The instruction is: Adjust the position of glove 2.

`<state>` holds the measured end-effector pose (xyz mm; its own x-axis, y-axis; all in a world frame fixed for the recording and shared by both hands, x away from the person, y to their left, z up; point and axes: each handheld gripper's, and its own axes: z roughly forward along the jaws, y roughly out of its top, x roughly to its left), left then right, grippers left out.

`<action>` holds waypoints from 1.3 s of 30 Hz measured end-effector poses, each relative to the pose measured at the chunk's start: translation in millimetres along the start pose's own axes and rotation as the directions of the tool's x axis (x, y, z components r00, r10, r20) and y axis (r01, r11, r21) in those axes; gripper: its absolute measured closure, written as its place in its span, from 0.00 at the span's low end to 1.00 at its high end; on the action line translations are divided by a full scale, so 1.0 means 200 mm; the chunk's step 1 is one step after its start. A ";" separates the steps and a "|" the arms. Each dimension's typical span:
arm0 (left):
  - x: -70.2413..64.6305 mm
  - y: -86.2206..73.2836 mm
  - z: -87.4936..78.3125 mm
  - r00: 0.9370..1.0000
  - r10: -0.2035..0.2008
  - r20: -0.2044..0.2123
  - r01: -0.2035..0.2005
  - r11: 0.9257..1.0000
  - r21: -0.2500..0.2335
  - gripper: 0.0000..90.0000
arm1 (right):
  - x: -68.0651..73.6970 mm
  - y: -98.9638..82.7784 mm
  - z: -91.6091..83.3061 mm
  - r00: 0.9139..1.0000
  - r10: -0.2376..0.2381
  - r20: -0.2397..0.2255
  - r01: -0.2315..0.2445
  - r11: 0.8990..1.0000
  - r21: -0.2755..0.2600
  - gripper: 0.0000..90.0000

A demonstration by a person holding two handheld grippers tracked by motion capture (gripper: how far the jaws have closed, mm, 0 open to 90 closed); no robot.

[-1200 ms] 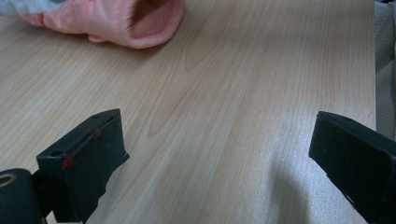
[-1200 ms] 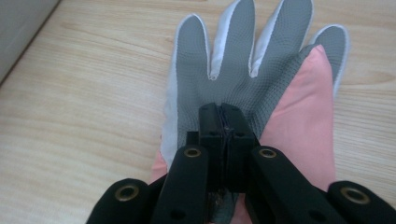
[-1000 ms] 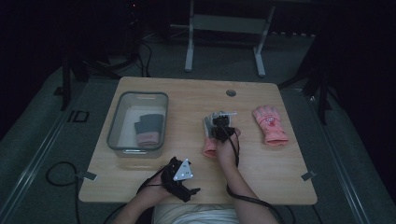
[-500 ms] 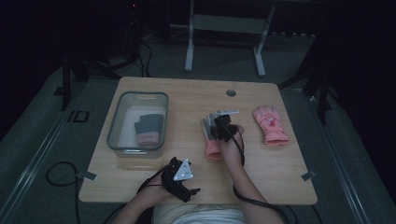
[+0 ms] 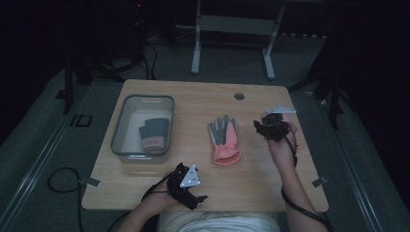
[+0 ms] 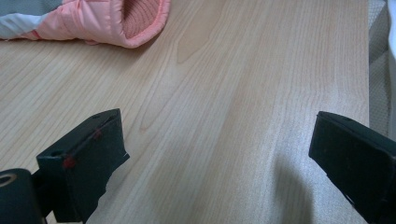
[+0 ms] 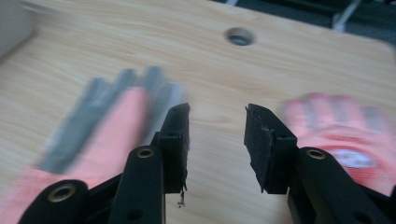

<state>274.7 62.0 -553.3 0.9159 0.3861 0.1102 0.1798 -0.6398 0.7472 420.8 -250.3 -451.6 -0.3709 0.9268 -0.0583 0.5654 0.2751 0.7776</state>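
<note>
Clear bin [image 5: 125,112] holds folded glove [image 5: 154,135], prob. a pair.

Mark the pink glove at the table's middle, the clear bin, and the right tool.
pink glove [image 5: 225,145], high view, on its palm.
clear bin [image 5: 119,130], high view, on its left wall.
right tool [image 7: 217,140], right gripper view, midway between its fingertips.

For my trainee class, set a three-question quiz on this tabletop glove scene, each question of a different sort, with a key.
1. True or false: the right tool grips the pink-and-grey glove lying mid-table.
2. What lies inside the clear plastic bin? A) a folded grey-and-pink glove B) a red cup C) a metal spoon
3. Fill in: the left tool hangs with its jaws ____ over the bare wooden table.

Key: 1 false, its jaws have just been opening and nothing sits between them; 2 A, the folded glove; 3 open.
</note>
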 end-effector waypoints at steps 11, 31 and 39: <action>0.00 0.00 0.00 1.000 -0.004 -0.006 0.004 1.000 0.004 0.04 | -0.52 -0.08 -0.04 0.998 0.009 0.062 -0.010 1.000 0.013 0.59; 0.00 -0.01 0.01 1.000 -0.020 -0.021 0.020 1.000 0.018 0.04 | -0.62 -0.22 0.29 0.999 -0.011 0.034 0.006 0.987 0.158 0.48; 0.00 -0.01 0.00 0.999 -0.020 -0.025 0.021 1.000 0.016 0.04 | -0.55 -0.24 0.35 0.995 -0.035 0.095 0.015 0.979 0.204 0.67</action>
<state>274.5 63.2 -555.8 0.9029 0.4152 0.1114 0.2042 -0.6422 0.7389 486.1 -348.1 -526.2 -0.3193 0.9365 -0.1447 0.6979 0.3357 0.6326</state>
